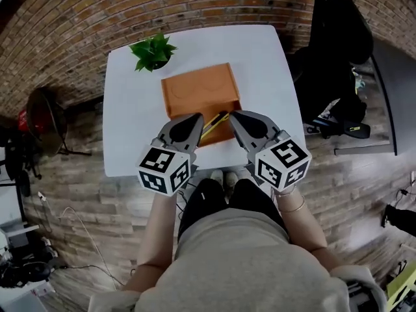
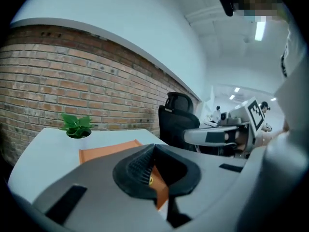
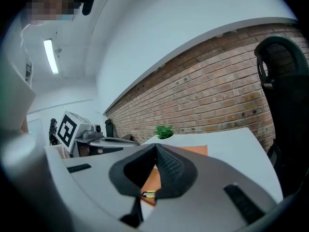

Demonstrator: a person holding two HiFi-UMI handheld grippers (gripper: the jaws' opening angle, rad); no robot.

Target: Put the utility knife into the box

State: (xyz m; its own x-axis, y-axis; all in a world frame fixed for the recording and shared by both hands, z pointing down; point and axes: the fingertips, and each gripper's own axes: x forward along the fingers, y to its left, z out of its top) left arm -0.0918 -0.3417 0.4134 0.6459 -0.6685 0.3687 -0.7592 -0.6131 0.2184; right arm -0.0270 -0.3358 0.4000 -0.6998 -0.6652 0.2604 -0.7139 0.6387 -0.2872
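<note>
An orange box lies open on the white table. The yellow and black utility knife rests slantwise over the box's near part, between my two grippers. My left gripper hovers at the box's near left edge, its jaws shut with nothing in them. My right gripper hangs at the near right edge, also shut and empty. In the left gripper view the closed tips cover the box, and a bit of yellow knife shows below. In the right gripper view the knife peeks under the shut jaws.
A small potted plant stands at the table's far left corner. A black office chair with dark clothing sits to the right of the table. A floor fan stands at the left. A brick wall runs behind.
</note>
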